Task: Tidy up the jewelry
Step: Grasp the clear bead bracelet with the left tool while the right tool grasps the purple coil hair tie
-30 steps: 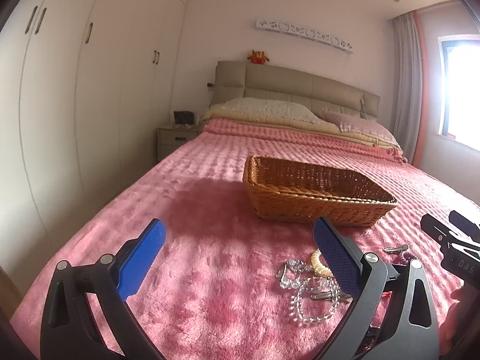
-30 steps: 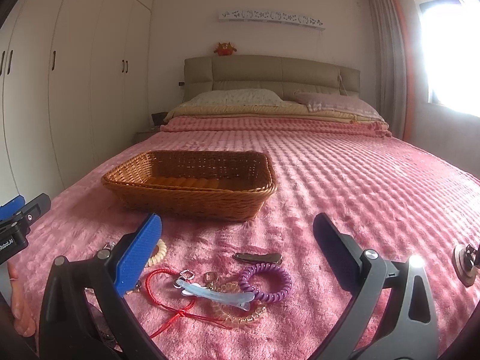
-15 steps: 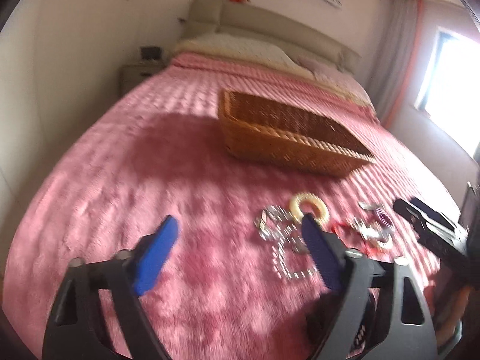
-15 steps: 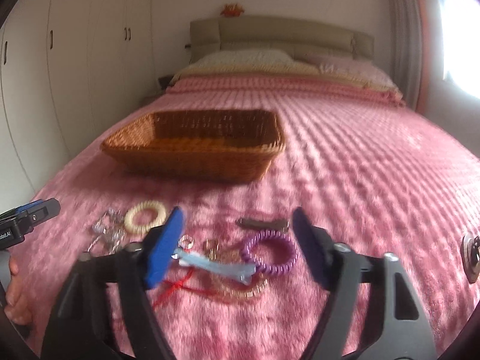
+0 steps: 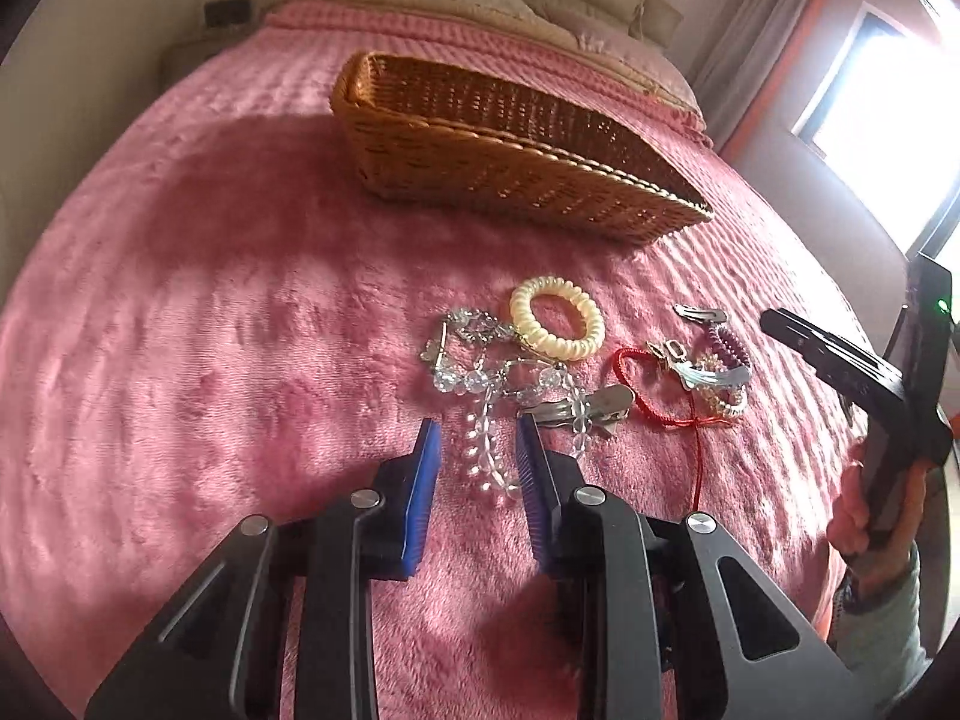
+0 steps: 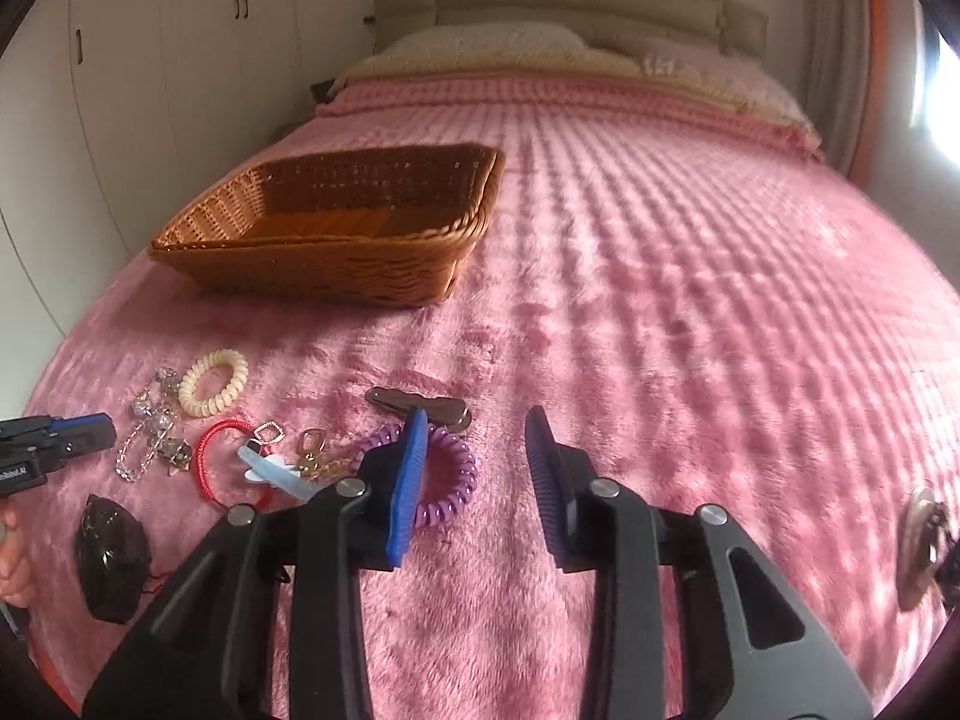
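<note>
Left wrist view: the left gripper (image 5: 478,438), fingers closing around the crystal bead strand (image 5: 486,456) at frame centre, should be lowered before pinching; the right gripper (image 6: 477,438) is closing on nothing.

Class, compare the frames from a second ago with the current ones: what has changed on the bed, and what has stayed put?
Both grippers tipped down toward the jewelry. The left gripper is closing with the clear bead strand between its jaws, not yet pinched. The right gripper is closing by the purple coil tie, holding nothing. The wicker basket and the jewelry pieces have not shifted.
</note>
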`<control>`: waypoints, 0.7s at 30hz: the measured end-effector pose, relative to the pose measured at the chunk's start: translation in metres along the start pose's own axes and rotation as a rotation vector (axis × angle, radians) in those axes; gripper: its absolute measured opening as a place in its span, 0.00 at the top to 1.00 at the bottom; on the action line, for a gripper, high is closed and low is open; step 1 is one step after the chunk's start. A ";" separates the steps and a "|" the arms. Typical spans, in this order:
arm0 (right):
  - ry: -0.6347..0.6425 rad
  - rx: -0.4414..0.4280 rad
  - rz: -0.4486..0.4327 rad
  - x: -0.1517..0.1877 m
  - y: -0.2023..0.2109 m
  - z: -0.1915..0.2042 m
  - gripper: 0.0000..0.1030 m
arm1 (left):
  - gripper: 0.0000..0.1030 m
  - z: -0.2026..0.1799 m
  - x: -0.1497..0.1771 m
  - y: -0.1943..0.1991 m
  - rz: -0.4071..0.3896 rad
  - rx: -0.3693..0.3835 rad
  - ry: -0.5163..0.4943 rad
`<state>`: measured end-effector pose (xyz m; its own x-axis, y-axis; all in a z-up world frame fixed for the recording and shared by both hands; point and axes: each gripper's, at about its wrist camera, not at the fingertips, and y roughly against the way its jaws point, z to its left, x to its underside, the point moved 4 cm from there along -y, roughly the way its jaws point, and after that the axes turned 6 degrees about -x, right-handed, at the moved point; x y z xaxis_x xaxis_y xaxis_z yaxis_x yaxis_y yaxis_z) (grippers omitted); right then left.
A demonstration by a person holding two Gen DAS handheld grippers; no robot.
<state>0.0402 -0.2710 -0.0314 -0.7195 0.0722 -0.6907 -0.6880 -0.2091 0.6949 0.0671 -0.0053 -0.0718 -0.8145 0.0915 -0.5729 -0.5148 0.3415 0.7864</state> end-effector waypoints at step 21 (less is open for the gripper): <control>0.062 0.036 0.034 0.017 -0.007 0.011 0.92 | 0.94 -0.026 0.003 -0.020 -0.019 -0.167 -0.114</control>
<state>0.0317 -0.2578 -0.0465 -0.7364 0.0053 -0.6765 -0.6668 -0.1749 0.7244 0.0683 -0.0366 -0.0831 -0.7736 0.1953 -0.6028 -0.5745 0.1850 0.7973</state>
